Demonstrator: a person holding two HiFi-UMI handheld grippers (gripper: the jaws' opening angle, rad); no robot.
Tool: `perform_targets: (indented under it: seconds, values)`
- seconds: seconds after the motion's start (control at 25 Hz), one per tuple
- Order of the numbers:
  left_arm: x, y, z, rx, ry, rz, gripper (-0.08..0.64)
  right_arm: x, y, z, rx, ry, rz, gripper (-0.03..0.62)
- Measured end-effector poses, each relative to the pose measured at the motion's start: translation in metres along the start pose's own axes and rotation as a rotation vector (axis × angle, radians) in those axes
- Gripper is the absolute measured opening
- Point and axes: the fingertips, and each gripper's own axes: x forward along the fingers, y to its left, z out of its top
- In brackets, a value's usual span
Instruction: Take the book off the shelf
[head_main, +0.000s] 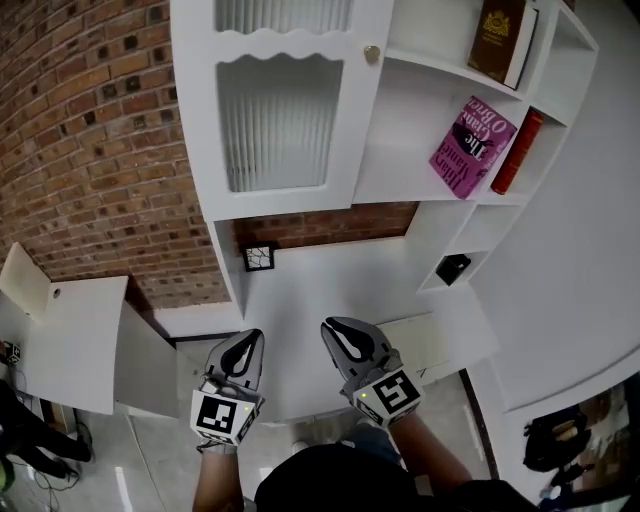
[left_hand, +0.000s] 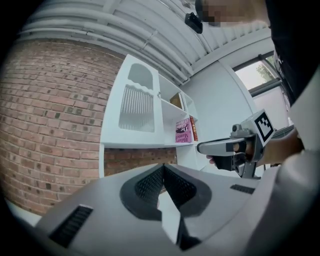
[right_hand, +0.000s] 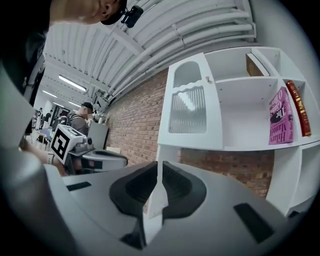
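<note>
– Where's the book?

– The pink book (head_main: 472, 147) is in the open middle bay of the white shelf unit (head_main: 400, 170), standing on the shelf board and tilted, its top leaning towards the divider on the right. A red book (head_main: 517, 152) is in the narrow bay just past that divider, also on a slant. One level up there's a brown book (head_main: 498, 38) with a gold crest, nearly upright.

– Is anything touching them?

– No. Both grippers are well below the shelves, low over the white desk (head_main: 330, 290), side by side with a gap between them.

– How do the jaws stand?

– The left gripper (head_main: 243, 352) has its jaws pressed together, the ribbed black pads meeting at the tip with nothing between them. The right gripper (head_main: 345, 340) is the same: only a hairline slit between its pads, and it's empty. Each one points up towards the shelving.

– What else is around?

– To the left of the books' bay is a cabinet door (head_main: 278, 120) with ribbed glass and a small round knob (head_main: 372, 54). There's a brick wall (head_main: 90, 140) behind and to the left. Under the cabinet, a little black-framed thing (head_main: 258, 257) stands on the desk. In a lower cubby on the right sits a small black object (head_main: 452, 268); I can't make out what it is from here.
</note>
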Motion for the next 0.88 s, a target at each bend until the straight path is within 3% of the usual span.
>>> perform_targets:
  seconds: [0.52, 0.88]
  values:
    - [0.109, -0.039, 0.014, 0.034, -0.067, -0.21, 0.009, -0.039, -0.115, 0.003, 0.017, -0.019, -0.264, 0.021]
    - [0.193, -0.081, 0.035, 0.066, -0.087, -0.292, 0.009, -0.074, -0.208, 0.026, 0.005, -0.061, -0.4, 0.021]
